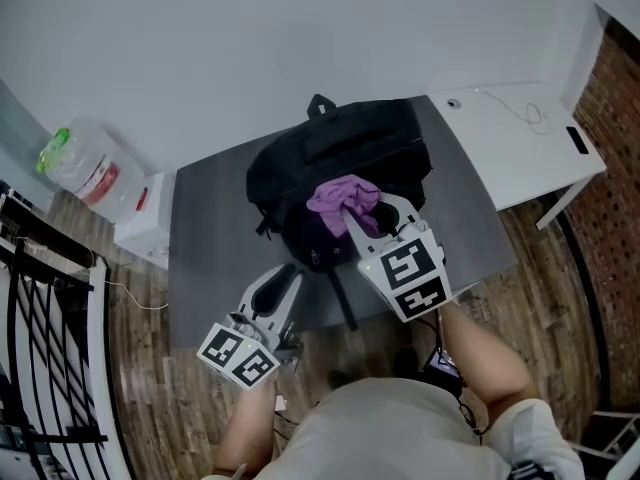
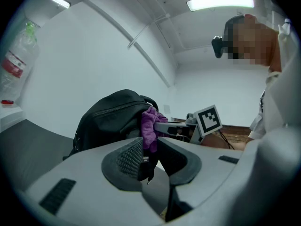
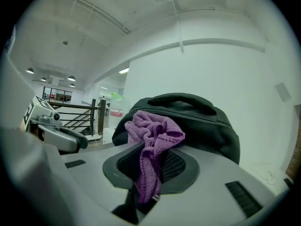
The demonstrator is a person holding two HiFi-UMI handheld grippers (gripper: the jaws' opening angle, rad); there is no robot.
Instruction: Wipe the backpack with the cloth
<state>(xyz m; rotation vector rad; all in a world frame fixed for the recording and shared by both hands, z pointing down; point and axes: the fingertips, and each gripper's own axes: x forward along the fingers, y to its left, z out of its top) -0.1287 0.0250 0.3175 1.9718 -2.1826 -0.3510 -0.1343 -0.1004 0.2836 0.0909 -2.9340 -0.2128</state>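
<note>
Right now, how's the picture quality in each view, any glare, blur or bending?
Head view: even light, no glare, edges slightly curved. Left gripper view: heavy fisheye, ceiling light strip blown out, backpack dark with little detail. Right gripper view: same fisheye, purple cloth crisp, far room at left washed out.

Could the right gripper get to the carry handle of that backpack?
Probably yes. The right gripper, jaws shut on the purple cloth, hangs over the backpack. The handle sits at its far end, with nothing in between.

backpack [image 1: 340, 163]: black
cloth [image 1: 345, 200]: purple
table [image 1: 205, 253]: dark grey
floor [image 1: 170, 408]: brown wood
cubes [image 1: 405, 273]: black-and-white squares
bottle [image 1: 85, 173]: clear, green cap
</note>
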